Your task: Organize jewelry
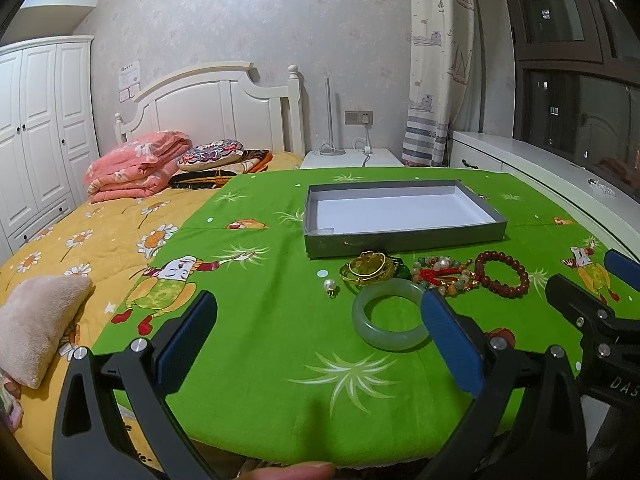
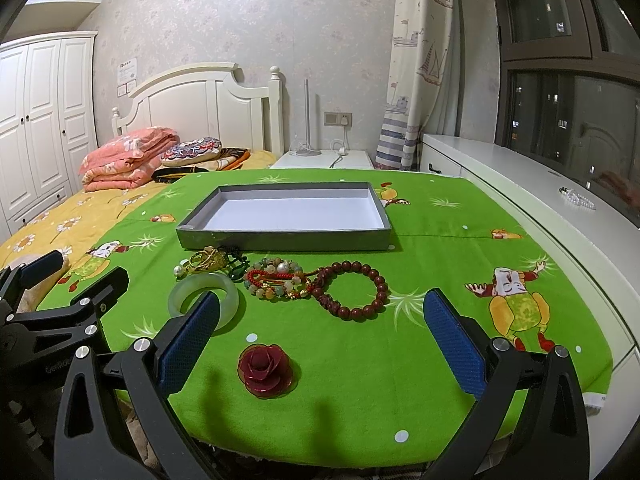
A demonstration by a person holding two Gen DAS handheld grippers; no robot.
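Note:
A grey tray (image 1: 404, 238) (image 2: 280, 240) with a white, empty floor lies on the green cloth. In front of it lie a gold bangle (image 1: 366, 270) (image 2: 208, 260), a pearl pendant (image 1: 330, 286), a jade bangle (image 1: 390, 314) (image 2: 202, 296), a mixed bead bracelet (image 1: 444, 276) (image 2: 276, 280) and a dark red bead bracelet (image 1: 502, 274) (image 2: 352, 290). A red rose ornament (image 2: 265, 366) lies nearer. My left gripper (image 1: 320, 312) is open and empty, left of the jade bangle. My right gripper (image 2: 322, 310) is open and empty, above the rose.
The green cloth (image 1: 260, 320) covers a table beside a bed with a yellow quilt (image 1: 92, 240). A white window ledge (image 2: 540, 184) with a bead string (image 2: 578, 198) runs along the right. A beige cushion (image 1: 36, 320) lies at the left.

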